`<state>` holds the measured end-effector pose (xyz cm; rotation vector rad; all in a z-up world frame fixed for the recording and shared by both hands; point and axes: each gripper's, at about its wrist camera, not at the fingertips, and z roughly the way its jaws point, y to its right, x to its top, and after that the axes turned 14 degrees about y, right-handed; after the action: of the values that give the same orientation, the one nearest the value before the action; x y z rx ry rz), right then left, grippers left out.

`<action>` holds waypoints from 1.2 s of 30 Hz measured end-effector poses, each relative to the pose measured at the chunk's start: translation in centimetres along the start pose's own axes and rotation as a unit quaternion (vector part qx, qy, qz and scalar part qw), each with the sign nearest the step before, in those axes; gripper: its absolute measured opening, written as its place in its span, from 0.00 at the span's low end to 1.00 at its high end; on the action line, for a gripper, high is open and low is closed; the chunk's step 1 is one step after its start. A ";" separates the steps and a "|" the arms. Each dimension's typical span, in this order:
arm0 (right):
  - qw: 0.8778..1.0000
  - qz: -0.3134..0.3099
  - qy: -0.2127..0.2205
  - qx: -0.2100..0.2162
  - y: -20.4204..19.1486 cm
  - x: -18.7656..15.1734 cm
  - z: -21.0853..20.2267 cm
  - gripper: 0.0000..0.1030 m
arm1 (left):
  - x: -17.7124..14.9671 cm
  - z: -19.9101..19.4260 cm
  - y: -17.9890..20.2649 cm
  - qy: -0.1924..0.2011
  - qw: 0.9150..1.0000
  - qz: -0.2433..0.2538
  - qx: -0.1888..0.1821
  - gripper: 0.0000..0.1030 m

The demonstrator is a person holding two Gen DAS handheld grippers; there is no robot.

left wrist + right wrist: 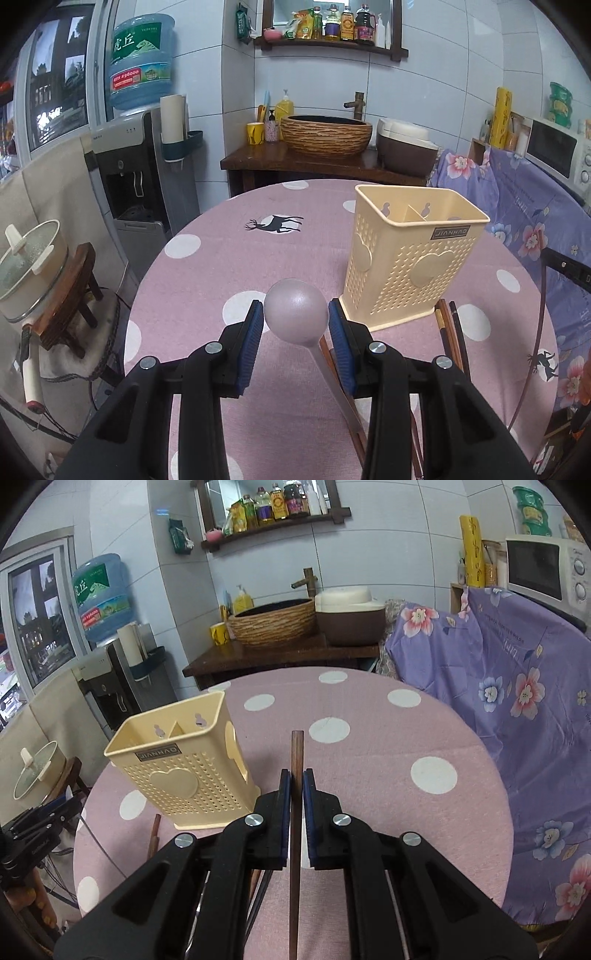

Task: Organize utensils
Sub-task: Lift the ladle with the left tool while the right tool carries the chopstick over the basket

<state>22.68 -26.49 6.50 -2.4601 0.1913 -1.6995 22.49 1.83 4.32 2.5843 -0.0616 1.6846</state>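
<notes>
— So, starting at our left: what do we have in the left tongs [296, 314]?

— We have the spoon [296, 311] there. Its round grey bowl sits between the blue pads [255, 328], which are partly open and press on it from both sides; the handle runs back under us.

— And further right?

— We see the cream utensil holder [410, 262] standing upright on the pink dotted tabletop [207, 280], its compartments looking empty. Dark chopsticks [452, 336] lie on the cloth just beside its base.

— Then the right tongs [297, 779]?

— We have them closed tight on a single brown chopstick [296, 753]; it pokes forward past the tips, lifted above the tabletop, with the holder off to its left.
</notes>
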 end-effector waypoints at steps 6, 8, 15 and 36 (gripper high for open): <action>1.000 0.003 0.006 0.010 0.6 0.6 -1.0 0.07 | 0.0 -0.8 0.1 0.009 1.000 0.002 -0.004 0.35; 1.000 -0.001 0.011 0.011 0.6 0.8 -1.3 0.07 | 0.3 -1.0 0.0 0.012 1.000 0.000 -0.006 0.35; 0.999 -0.012 0.044 0.019 0.2 3.1 -3.0 0.07 | 2.7 -1.6 0.0 0.031 0.999 -0.004 -0.016 0.35; 0.982 -0.043 0.166 0.081 -9.0 18.8 -4.0 0.07 | 15.1 0.4 6.2 0.154 0.987 0.052 0.003 0.35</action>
<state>25.72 -21.34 26.88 -2.0869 -0.0195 -2.0662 28.59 -4.47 18.13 2.3288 -0.1803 2.1005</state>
